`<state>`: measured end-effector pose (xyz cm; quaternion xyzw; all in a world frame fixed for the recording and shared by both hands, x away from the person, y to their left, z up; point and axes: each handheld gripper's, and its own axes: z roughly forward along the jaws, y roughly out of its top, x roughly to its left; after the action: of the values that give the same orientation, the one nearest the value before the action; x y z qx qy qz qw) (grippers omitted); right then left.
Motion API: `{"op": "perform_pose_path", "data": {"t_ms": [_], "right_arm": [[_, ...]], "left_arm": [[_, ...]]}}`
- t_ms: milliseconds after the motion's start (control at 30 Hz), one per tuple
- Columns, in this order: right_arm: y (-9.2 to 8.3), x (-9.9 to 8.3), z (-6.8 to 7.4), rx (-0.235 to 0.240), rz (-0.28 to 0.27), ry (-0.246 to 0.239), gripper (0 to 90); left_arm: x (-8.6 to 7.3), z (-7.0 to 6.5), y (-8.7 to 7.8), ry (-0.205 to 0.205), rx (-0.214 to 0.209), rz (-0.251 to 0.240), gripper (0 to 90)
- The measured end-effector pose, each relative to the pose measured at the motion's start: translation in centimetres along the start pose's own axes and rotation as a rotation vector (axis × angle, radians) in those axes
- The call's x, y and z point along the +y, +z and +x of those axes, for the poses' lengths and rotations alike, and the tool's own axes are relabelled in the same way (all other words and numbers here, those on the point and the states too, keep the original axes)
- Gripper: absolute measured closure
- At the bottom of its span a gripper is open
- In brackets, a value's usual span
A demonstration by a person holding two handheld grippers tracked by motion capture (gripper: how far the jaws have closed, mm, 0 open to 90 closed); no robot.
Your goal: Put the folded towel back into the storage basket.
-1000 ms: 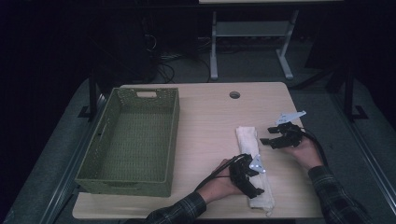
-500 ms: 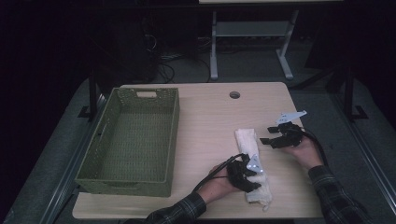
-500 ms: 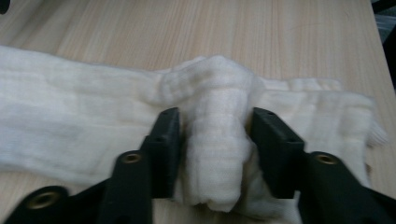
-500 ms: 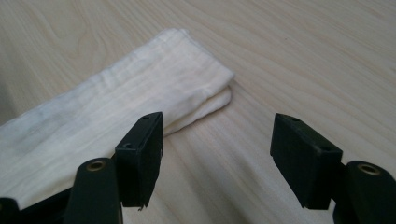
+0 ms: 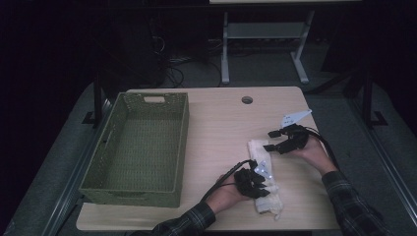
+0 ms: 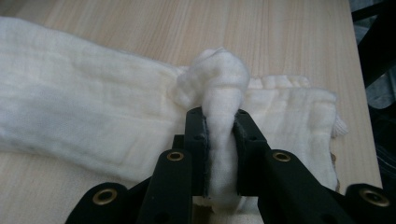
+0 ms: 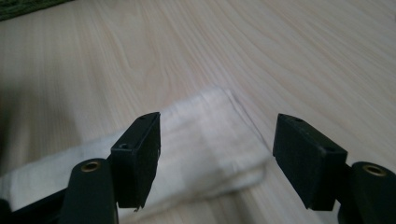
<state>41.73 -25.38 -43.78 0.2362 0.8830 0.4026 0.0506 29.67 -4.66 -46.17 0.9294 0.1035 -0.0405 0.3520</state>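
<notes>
A white folded towel (image 5: 257, 153) lies lengthwise on the right half of the wooden table (image 5: 221, 123). My left gripper (image 5: 264, 189) sits at the towel's near end. Its jaws have just been closing and now pinch a bunched-up fold of the towel (image 6: 93, 112) between the pads, as the left gripper (image 6: 219, 122) view shows close up. My right gripper (image 5: 271, 140) hovers at the far end. In the right gripper (image 7: 217, 128) view its jaws stand wide apart just above the towel's (image 7: 196, 140) folded corner, touching nothing.
A green woven basket (image 5: 183, 147) with nothing inside it stands on the left half of the table. A round cable hole (image 5: 247, 100) is near the far edge. Bare wood lies between the basket and the towel. Beyond the table are a dark floor and a desk frame.
The left gripper's jaws went from wide apart to pinched on a raised fold of the towel. The right gripper shifted slightly over the towel's far end with its jaws still apart.
</notes>
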Motion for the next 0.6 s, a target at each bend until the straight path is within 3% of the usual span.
{"op": "perform_pose_path", "data": {"t_ms": [200,333,433,600], "right_arm": [[2.3,1.2,-0.6,0.028,0.034,-0.038,31.4],[3.3,1.0,-1.6,0.047,0.036,-0.024,31.5],[4.2,0.6,-2.1,0.055,0.068,-0.018,30.9],[4.8,0.1,-2.1,0.066,0.104,-0.052,30.4]], "left_arm": [[0.0,-0.2,0.0,0.007,0.009,0.002,78.1],[0.0,-0.1,0.0,0.009,0.008,0.001,78.1],[0.0,-0.1,0.0,0.009,0.007,0.002,78.1],[0.0,0.1,0.0,-0.005,-0.001,-0.001,78.2]]}}
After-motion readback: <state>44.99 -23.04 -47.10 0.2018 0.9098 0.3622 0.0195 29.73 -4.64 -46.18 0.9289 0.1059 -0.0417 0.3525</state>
